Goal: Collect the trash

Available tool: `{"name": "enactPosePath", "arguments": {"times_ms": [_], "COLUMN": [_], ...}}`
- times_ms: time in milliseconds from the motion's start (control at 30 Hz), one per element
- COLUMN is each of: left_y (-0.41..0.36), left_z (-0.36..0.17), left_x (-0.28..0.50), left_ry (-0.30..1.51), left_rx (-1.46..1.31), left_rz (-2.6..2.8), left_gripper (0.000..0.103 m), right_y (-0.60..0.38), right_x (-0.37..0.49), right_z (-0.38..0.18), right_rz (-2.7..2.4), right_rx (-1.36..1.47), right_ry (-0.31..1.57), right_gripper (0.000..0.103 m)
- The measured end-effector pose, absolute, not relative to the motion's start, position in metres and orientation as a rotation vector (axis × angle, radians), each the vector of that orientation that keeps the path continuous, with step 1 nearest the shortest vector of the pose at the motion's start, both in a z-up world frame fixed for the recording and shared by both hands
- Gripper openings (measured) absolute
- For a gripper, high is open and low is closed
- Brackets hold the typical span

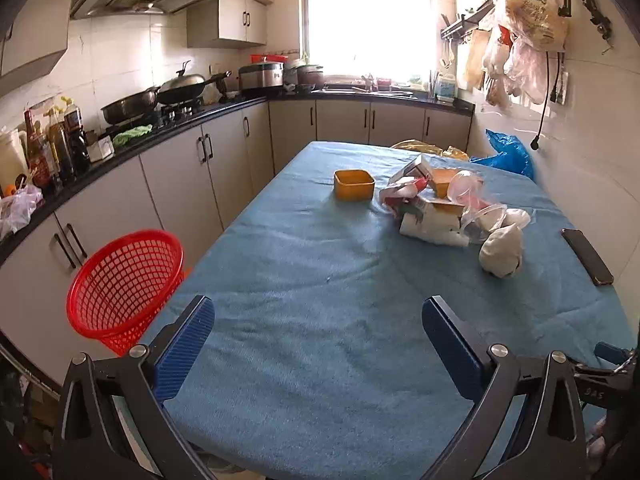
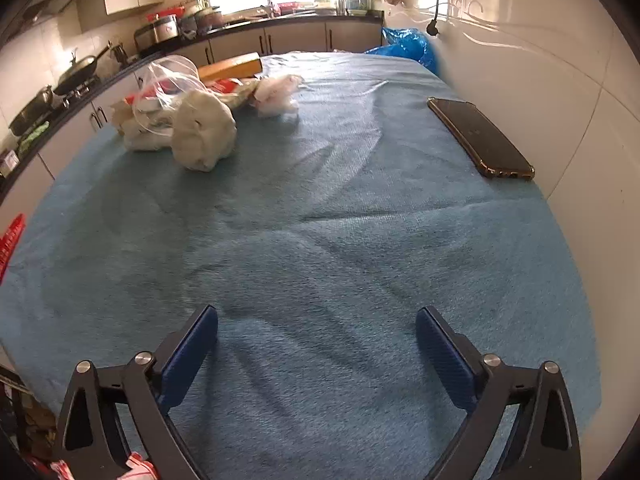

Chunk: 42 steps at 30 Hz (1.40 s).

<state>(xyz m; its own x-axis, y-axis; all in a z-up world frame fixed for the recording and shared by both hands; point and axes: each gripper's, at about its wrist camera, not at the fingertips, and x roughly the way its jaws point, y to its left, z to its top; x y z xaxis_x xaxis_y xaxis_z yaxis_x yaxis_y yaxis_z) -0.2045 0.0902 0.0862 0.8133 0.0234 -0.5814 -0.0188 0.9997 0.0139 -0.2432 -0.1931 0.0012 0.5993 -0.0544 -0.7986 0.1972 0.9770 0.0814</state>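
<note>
Left wrist view: left gripper (image 1: 318,322) hovers over the near end of the blue-covered counter (image 1: 312,280), fingers (image 1: 192,340) spread wide, nothing between them. Only this view shows the whole red basket (image 1: 124,284), tilted at the counter's left edge, just left of the left finger. Also only here: yellow tub (image 1: 354,184) standing upright, apart from and left of the trash pile (image 1: 436,208). The pile of cartons, clear plastic cups and wrappers sits far ahead and to the right of the fingers, well apart. White wad (image 1: 502,252) lies at the pile's near right end. Phone (image 1: 587,256) lies flat near the right edge. Blue bag (image 1: 508,154) sits at the far right corner.

Right wrist view: right gripper (image 2: 317,326) is low over the cloth, fingers (image 2: 444,352) wide, empty. Trash pile (image 2: 176,100) lies far ahead on the left, white wad (image 2: 204,136) nearest, crumpled wrapper (image 2: 276,94) just right of it. Phone (image 2: 480,138) is ahead right, closer here. The basket (image 2: 10,240) shows only as a red sliver at the left edge.
</note>
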Motion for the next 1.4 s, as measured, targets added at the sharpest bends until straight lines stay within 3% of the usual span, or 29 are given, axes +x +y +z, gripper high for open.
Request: {"name": "enactPosePath", "arguments": {"times_ms": [367, 1400], "left_y": [0.097, 0.110], "left_z": [0.079, 0.074], "left_x": [-0.209, -0.224], "left_ry": [0.628, 0.630], "left_rx": [0.009, 0.022], "left_rz": [0.046, 0.070], "left_gripper": [0.103, 0.103], "right_y": [-0.160, -0.140], "right_x": [-0.254, -0.266], "right_z": [0.032, 0.052], "right_rz": [-0.116, -0.017], "right_rx": [0.092, 0.117], "right_ry": [0.768, 0.674], "right_gripper": [0.101, 0.099]}}
